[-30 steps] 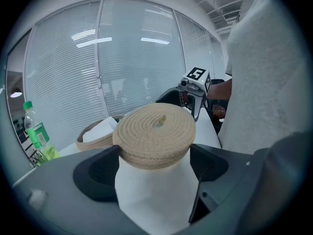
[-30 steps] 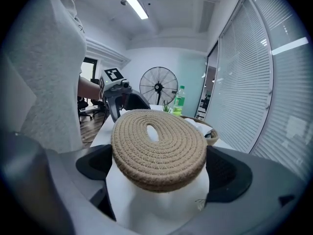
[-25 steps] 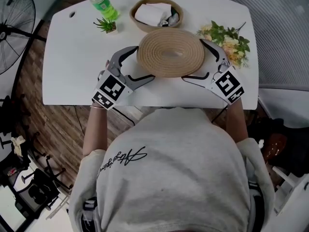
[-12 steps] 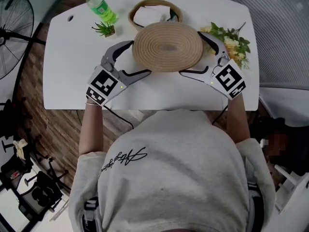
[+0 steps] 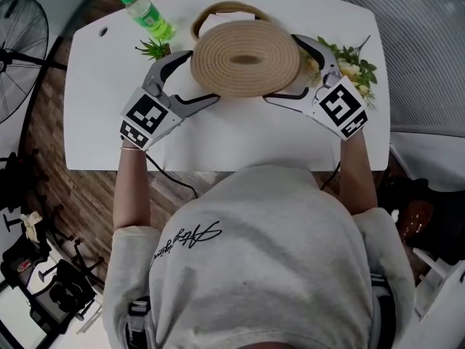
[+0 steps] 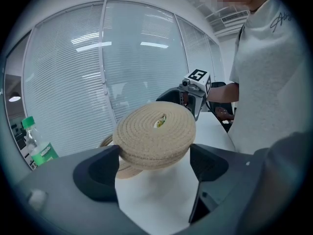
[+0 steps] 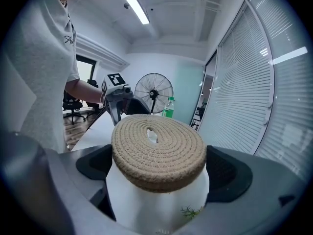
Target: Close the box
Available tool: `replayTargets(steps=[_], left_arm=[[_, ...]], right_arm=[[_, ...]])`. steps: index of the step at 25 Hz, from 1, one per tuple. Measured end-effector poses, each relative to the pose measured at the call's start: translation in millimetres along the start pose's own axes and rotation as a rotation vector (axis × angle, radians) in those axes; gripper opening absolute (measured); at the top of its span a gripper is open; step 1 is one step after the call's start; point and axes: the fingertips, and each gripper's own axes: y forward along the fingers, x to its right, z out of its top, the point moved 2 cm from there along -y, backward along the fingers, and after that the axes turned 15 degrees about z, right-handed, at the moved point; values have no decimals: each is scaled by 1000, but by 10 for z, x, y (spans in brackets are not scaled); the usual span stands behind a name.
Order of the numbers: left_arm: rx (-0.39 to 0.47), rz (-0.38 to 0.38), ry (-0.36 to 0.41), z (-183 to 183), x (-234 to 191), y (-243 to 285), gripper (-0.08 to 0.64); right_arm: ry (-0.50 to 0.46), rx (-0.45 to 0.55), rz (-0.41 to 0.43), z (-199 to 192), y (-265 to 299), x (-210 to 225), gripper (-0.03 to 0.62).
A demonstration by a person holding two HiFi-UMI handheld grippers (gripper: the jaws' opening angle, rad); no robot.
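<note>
Gripping a round lid of coiled tan rope [image 5: 245, 58] from 2 sides, a person in a grey shirt [image 5: 254, 253] holds it above a white table [image 5: 240, 137]. The left gripper [image 5: 202, 75] and the right gripper [image 5: 282, 67] each have their jaws spread wide and pressed against the lid's rim, with nothing else between them. From the head view, the lid covers most of a woven tan basket [image 5: 227, 6], whose far rim shows beyond it. In the left gripper view, the basket sits lower than the lid. A green plastic bottle [image 5: 147, 14] and a small potted plant [image 5: 154, 47] stand near the left gripper. A bunch of flowers [image 5: 354, 65] lies just beside the right gripper.
</note>
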Motion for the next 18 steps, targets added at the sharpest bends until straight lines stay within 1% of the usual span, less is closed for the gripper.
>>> replayTargets(steps=[5, 9, 18], left_arm=[[-5, -11, -15, -20, -120, 63, 449], [-21, -8, -1, -41, -236, 130, 449], [-36, -15, 0, -77, -428, 232, 449]], right_arm=[[4, 10, 2, 21, 52, 119, 591], [1, 7, -2, 20, 120, 239, 591], [15, 27, 6, 13, 224, 438, 591]])
